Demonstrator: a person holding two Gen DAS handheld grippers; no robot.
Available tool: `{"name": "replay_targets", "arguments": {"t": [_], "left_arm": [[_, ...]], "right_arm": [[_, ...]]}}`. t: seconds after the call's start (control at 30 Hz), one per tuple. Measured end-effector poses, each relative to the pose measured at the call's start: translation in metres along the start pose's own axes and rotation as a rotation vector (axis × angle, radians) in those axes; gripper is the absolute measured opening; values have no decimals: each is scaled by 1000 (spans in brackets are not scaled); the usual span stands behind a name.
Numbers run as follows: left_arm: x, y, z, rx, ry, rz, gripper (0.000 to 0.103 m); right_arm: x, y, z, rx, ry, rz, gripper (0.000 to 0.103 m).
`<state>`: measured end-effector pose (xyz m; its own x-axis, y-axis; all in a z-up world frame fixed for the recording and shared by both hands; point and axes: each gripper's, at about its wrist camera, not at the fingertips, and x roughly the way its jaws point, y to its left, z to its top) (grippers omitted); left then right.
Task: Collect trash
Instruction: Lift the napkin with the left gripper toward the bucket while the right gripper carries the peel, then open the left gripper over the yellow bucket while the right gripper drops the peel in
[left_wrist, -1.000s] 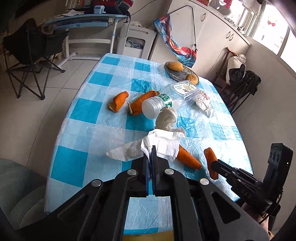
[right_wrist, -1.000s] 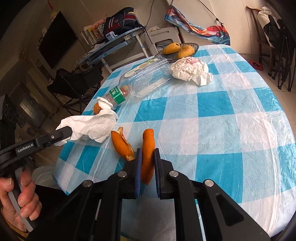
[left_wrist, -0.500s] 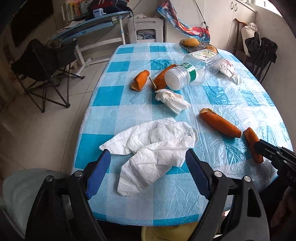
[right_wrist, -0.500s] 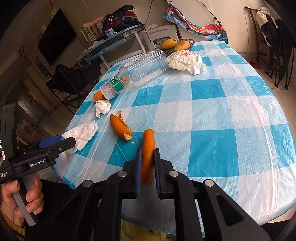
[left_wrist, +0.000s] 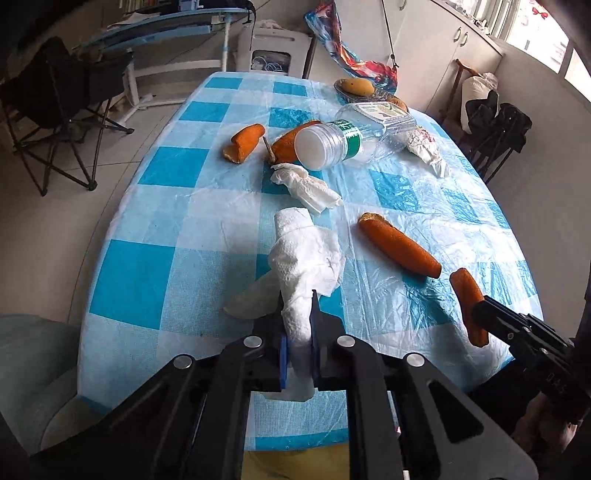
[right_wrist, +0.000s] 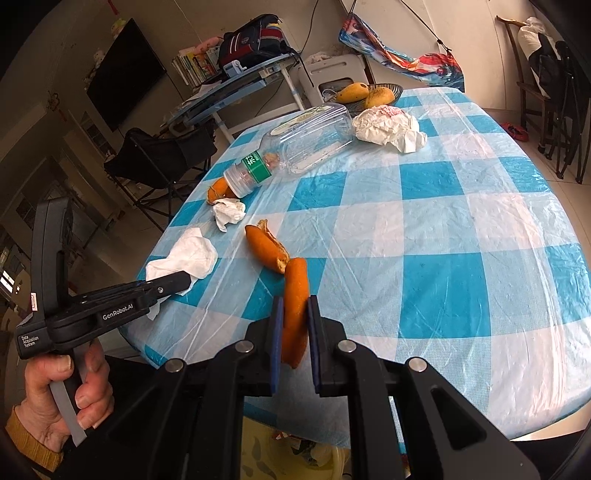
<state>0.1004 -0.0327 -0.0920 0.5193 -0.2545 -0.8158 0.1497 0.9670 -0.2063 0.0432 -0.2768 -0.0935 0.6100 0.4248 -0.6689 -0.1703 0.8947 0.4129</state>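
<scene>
White paper towel (left_wrist: 306, 266) pinched in just-closed left gripper (left_wrist: 297, 332) fingers, trailing onto checked surface (left_wrist: 177, 221) | right gripper (right_wrist: 295, 332) clamps orange peel (right_wrist: 295, 310) | risk: thin towel tears or slips free on lifting.

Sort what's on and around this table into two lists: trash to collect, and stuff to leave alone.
Trash to collect:
white napkin, pinched in the left hand-held gripper
orange peel, clamped in the right hand-held gripper
loose peel
crumpled tissue
empty plastic bottle

Leave alone:
mangoes in the basket
folding chair
</scene>
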Motion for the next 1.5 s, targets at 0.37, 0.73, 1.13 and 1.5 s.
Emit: {"name": "replay_targets", "arguments": {"t": [0.37,0.73,1.13,1.5], "left_arm": [[-58,-13,-37,-24,-90,-113,9],[-89,-11,-94,-39,-49,-69,9],[-90,-24,-136,18,91,-13,10],[-82,-34,-142,74,107,52,56]], "right_arm": [[-20,37,-31,-76,14,96,14],[-12,66,-85,-169,176,92,18],[-45,53,-85,-107,58,51,42],[-44,42,-81,-76,14,-1,50]]}}
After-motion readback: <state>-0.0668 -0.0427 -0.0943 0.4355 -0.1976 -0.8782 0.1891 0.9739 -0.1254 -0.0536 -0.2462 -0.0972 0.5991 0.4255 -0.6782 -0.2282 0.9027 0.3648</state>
